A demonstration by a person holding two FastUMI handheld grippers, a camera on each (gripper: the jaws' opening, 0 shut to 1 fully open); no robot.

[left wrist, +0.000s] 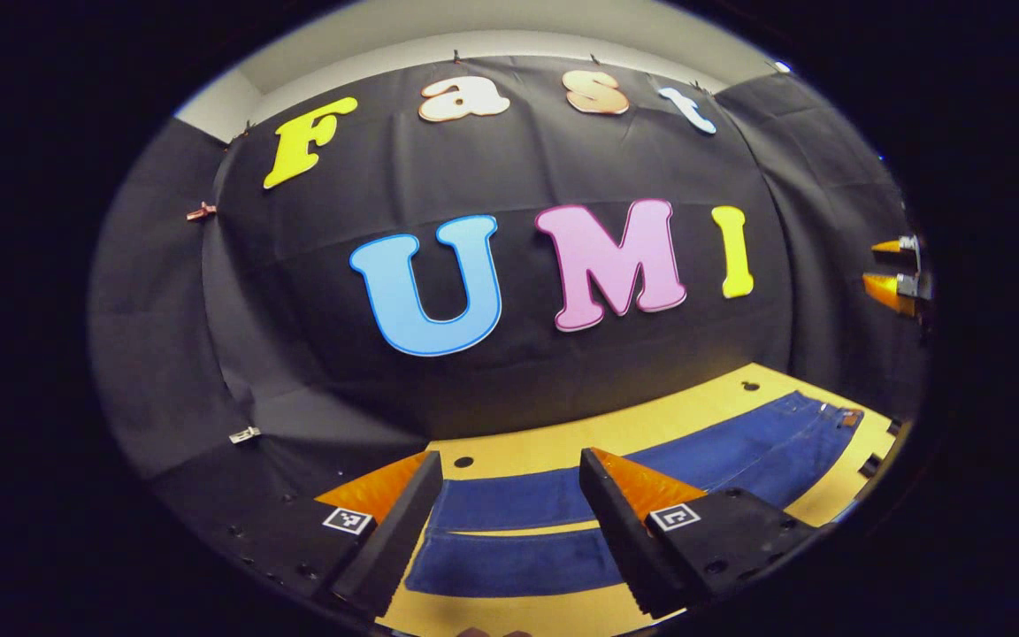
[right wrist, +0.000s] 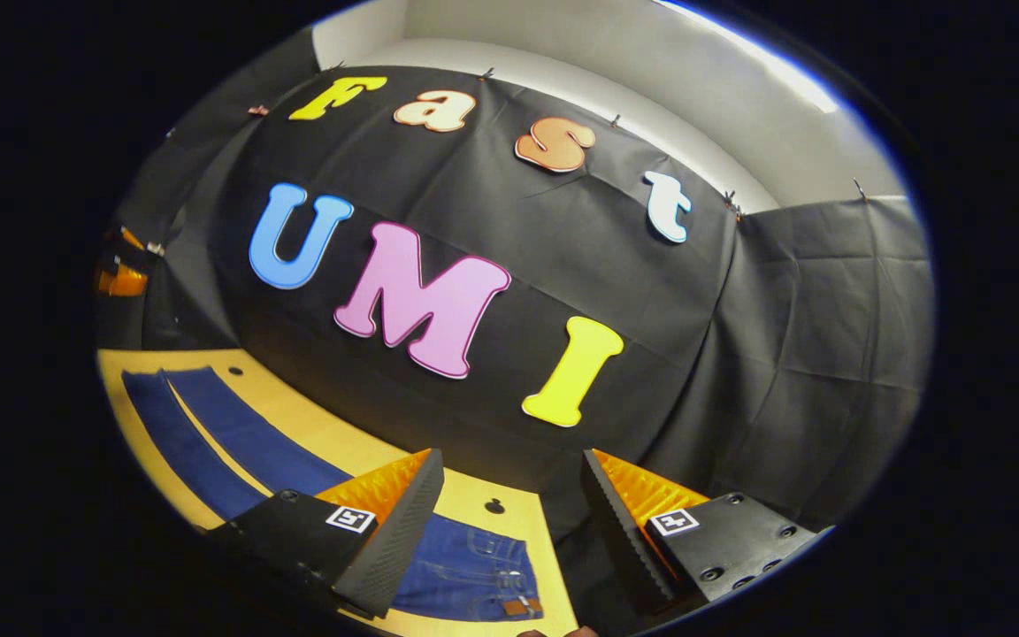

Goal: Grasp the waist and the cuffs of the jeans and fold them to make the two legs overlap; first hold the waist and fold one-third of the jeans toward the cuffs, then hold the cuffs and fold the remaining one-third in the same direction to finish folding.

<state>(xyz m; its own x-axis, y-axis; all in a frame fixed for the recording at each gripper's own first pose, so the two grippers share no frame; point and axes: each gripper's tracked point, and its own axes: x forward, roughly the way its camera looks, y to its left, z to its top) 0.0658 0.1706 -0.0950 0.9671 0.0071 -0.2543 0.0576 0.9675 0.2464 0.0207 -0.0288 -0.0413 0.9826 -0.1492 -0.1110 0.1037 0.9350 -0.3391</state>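
Jeans (left wrist: 563, 504) seemingly below both grippers

We see even overhead light, sharp focus, no blur; heavy fisheye bending at edges; soft shadow on the table (left wrist: 554, 447) beyond the fingers.

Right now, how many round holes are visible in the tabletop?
2 by these views, possibly more hidden. Left gripper view: one hole near the cuffs, another hole farther along the jeans. The right gripper view's waist-end hole is probably that second one.
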